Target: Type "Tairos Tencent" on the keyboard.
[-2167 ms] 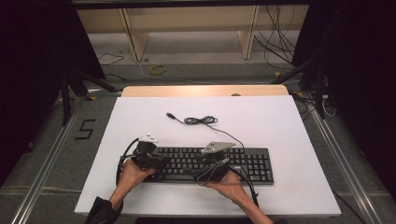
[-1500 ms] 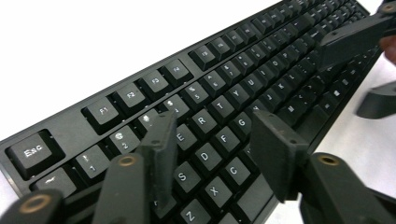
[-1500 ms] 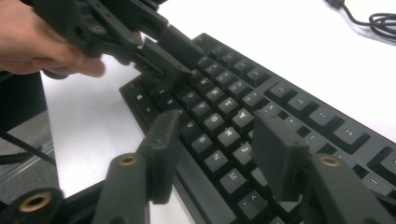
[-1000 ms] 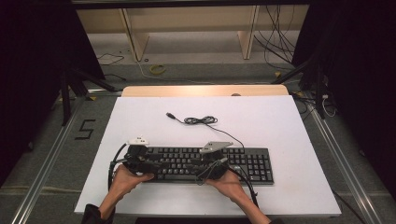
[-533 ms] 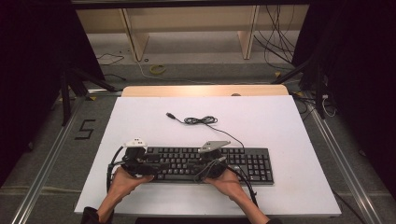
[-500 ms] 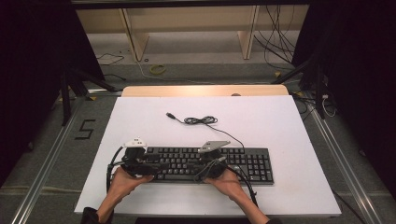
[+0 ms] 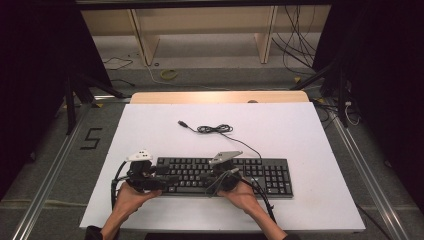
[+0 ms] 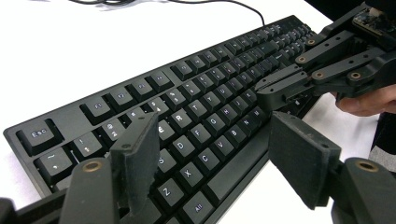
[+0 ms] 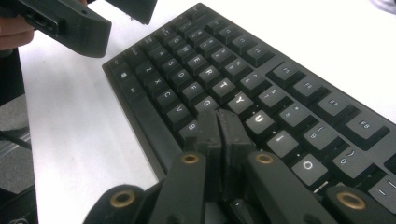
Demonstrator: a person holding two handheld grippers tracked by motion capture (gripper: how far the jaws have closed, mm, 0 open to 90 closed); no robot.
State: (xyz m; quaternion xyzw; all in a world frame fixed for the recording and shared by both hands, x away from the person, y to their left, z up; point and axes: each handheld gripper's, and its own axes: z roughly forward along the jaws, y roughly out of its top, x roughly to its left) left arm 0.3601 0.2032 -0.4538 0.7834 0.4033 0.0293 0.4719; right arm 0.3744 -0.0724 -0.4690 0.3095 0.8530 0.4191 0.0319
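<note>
Here the black keyboard (image 7: pixel 222 176) lies on the white desk (image 7: pixel 300 130) near its front edge, long axis running left to right, its cable (image 7: pixel 215 129) trailing off toward the far side. Both tools sit at the near edge of it: the left tool (image 7: pixel 150 180) at the left end, the right tool (image 7: pixel 225 179) around the middle of the letter block.

The right tool (image 9: pixel 219 128) has just been closing and its jaws now stand pressed together with nothing between them, forming one blunt tip. In the right gripper view that tip sits directly over the keys about the G, H and B, so the keys lie just under and ahead of it. Whether it already touches a keycap I cannot tell.

The left tool (image 8: pixel 210 149) is wide, nothing held, its jaws hanging above the left letter rows and the space bar.

So the right tool looks the nearer one for a key press, and the move is probably a short push down.
</note>
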